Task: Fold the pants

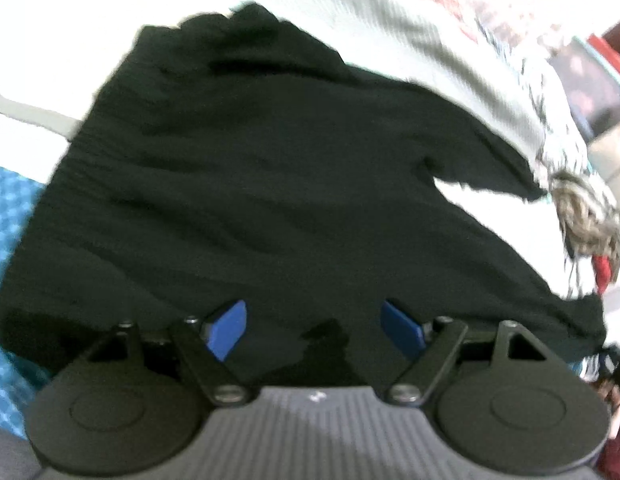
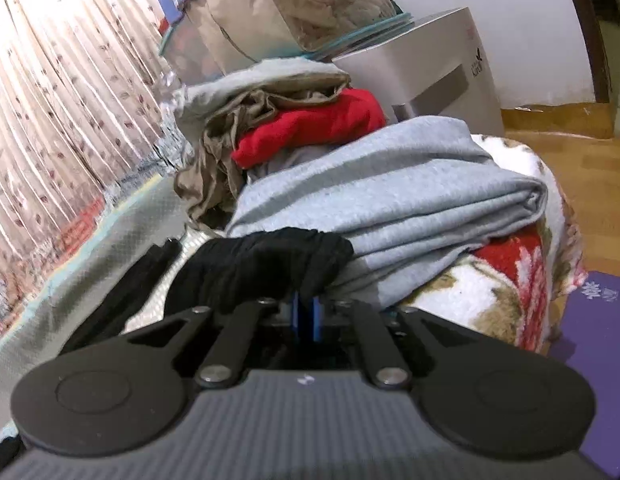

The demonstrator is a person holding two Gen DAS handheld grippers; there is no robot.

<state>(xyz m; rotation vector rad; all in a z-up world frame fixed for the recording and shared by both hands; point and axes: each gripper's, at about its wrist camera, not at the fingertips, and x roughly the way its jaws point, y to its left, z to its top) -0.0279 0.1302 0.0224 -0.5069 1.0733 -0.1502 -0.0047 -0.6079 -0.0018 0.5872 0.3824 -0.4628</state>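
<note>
The black pants [image 1: 270, 184] lie blurred across the pale bedsheet [image 1: 390, 28], under the spread left tongs [image 1: 314, 330]. Only the right wrist view shows the right tongs [image 2: 306, 316] pinching bunched pants fabric beside a folded grey blanket [image 2: 410, 192].

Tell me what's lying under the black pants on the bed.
The black pants lie spread on a whitish sheet, with a blue patterned cloth showing at their left edge. What lies directly beneath the middle is covered by the fabric.
</note>
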